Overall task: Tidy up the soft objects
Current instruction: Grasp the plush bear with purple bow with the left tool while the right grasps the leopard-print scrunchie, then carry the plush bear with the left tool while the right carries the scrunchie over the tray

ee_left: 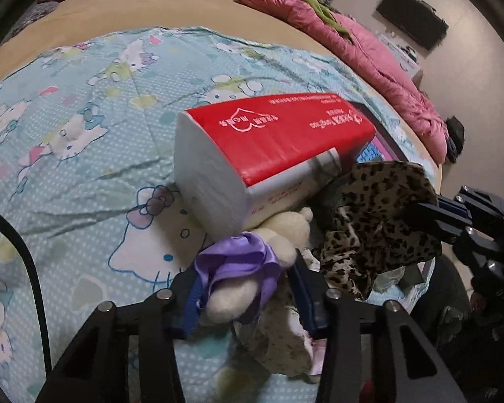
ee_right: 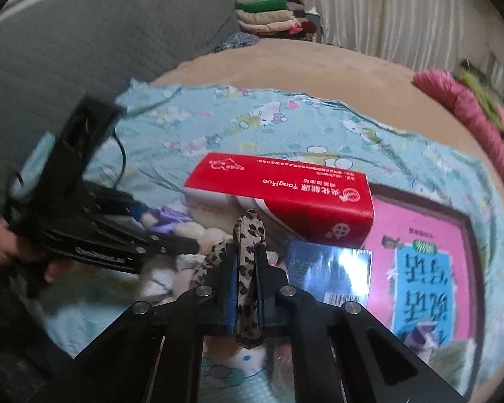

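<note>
A cream plush toy (ee_left: 232,302) with a purple satin bow (ee_left: 238,262) lies on the bed between the blue pads of my left gripper (ee_left: 242,278), which is shut on it. My right gripper (ee_right: 246,250) is shut on a bunched leopard-print cloth (ee_right: 247,268). In the left wrist view that cloth (ee_left: 379,221) hangs just right of the plush, with the right gripper (ee_left: 420,208) reaching in from the right edge. A red and white tissue pack (ee_left: 272,141) leans tilted on the plush and the cloth pile. A pale floral cloth (ee_left: 279,336) lies under the plush.
The bed carries a light blue cartoon-cat sheet (ee_left: 84,134). A pink book (ee_right: 420,252) and a glossy blue book (ee_right: 329,268) lie right of the tissue pack (ee_right: 285,194). A pink quilt (ee_left: 369,50) runs along the far edge; folded clothes (ee_right: 272,16) are stacked behind the bed.
</note>
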`<state>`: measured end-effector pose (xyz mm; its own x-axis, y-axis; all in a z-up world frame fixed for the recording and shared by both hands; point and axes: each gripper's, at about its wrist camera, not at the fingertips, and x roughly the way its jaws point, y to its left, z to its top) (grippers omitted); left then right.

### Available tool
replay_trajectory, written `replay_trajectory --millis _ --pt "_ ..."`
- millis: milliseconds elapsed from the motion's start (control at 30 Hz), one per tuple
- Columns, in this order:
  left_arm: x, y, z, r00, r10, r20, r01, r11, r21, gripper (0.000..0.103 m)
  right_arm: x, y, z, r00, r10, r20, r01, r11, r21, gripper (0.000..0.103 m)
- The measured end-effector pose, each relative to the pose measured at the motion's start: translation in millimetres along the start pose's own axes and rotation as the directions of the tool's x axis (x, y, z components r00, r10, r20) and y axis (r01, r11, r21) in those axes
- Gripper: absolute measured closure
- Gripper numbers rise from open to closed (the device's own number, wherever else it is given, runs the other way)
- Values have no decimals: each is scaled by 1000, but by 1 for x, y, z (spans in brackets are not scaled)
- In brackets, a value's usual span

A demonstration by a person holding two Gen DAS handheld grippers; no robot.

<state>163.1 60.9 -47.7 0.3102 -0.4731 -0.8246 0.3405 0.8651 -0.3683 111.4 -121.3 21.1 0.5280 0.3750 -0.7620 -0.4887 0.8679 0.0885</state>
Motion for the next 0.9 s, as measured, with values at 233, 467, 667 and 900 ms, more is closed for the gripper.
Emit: replay_trajectory --millis 233,467,667,900 --pt "-19 0 -16 998 -1 68 8 995 -95 68 -27 -11 -6 999 15 44 -17 999 43 94" --pt "-57 -16 -21 988 16 155 4 992 -129 68 -57 -21 -8 994 2 106 -8 998 62 95" --pt "-80 -52 -16 979 57 194 -32 991 -129 68 -78 -29 -8 988 -18 154 8 998 68 95" --pt "-90 -105 -8 972 45 231 -31 997 -67 68 -106 -48 -15 976 -49 211 27 994 109 95"
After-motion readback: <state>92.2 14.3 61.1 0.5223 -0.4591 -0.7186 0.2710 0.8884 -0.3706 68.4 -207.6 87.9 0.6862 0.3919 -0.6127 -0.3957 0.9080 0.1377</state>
